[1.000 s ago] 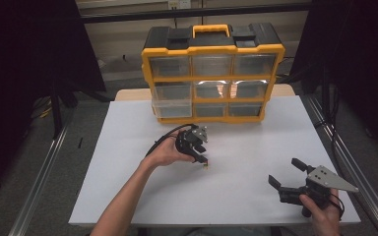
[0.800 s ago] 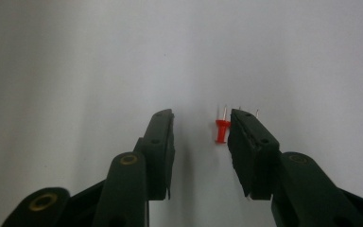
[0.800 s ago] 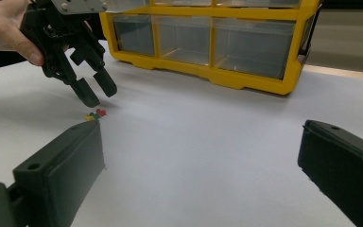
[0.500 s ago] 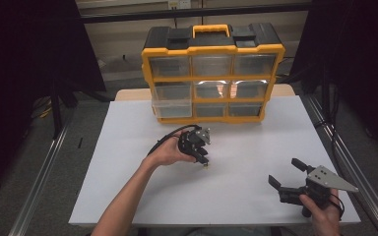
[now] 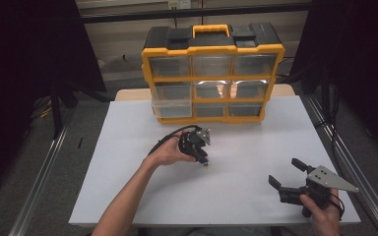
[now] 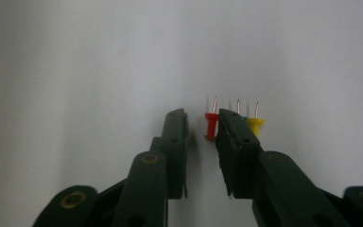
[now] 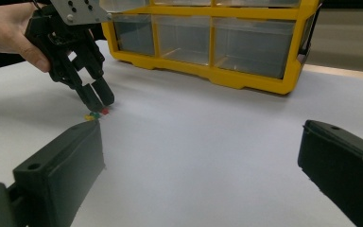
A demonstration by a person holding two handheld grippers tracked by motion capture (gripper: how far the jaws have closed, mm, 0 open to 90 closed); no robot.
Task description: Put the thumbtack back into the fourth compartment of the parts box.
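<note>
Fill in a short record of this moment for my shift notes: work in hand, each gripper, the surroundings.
work: picking up pushpins from the white table
left gripper: jaws have just been closing, narrow gap, red pushpin between the tips, not yet pinched
other pins: green pushpin and yellow pushpin right beside the red one
right gripper: open, holding nothing, apart from the pins
behind: yellow drawer box, one drawer pulled out
</note>
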